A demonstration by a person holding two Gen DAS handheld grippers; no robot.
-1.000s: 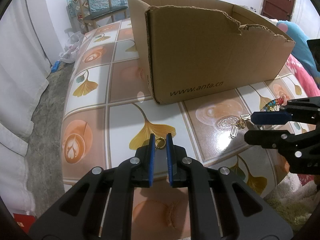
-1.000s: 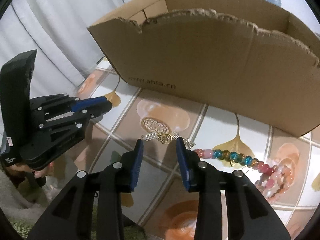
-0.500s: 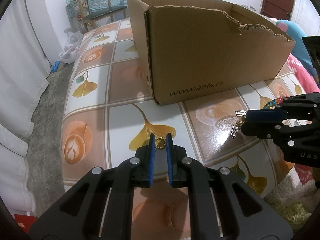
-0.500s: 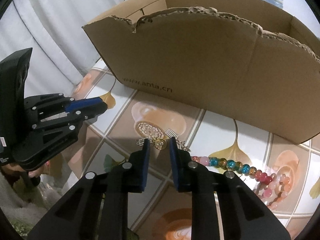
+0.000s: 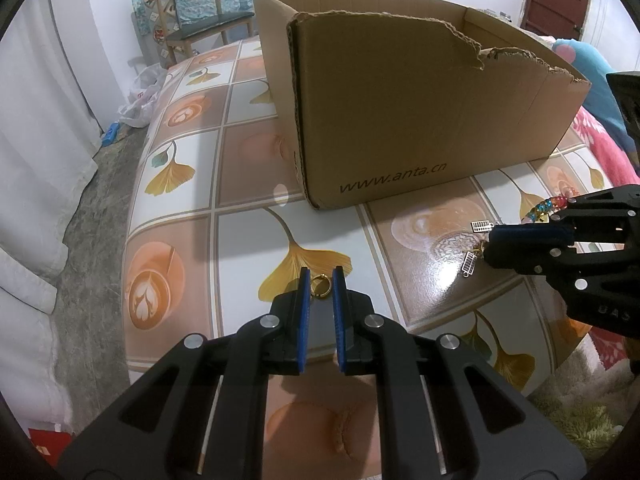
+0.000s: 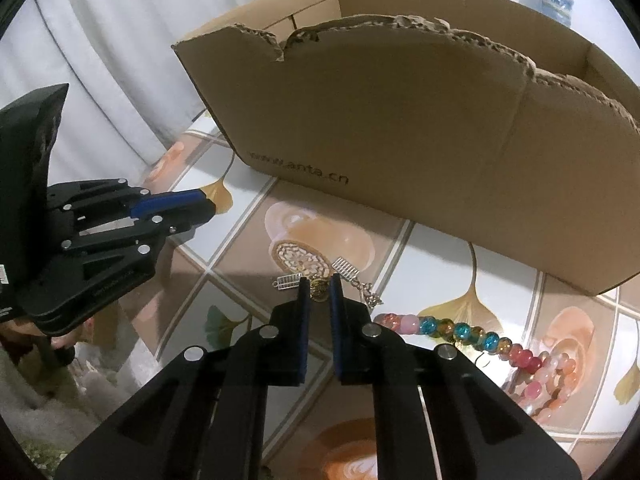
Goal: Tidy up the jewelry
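Note:
My left gripper [image 5: 320,280] is shut on a small gold ring [image 5: 320,285], low over the tiled table. My right gripper [image 6: 319,287] is shut on a gold charm [image 6: 319,289] with silver comb-shaped pendants [image 6: 347,269] hanging from it, just above the table; it shows at the right of the left wrist view [image 5: 486,244]. A bracelet of coloured beads [image 6: 456,330] lies on the table to the right of the right gripper. An open cardboard box [image 5: 400,120] printed "www.anta.cn" stands behind both grippers.
The table [image 5: 180,216] has a glossy tile pattern of ginkgo leaves and coffee cups, and its rounded edge runs close below the grippers. A wooden chair [image 5: 192,16] and a plastic bag [image 5: 140,96] sit on the floor beyond the table's far left.
My right gripper has closed from open onto the gold charm and lifted it slightly, with the pendants now dangling. My left gripper has stayed still, holding the ring.

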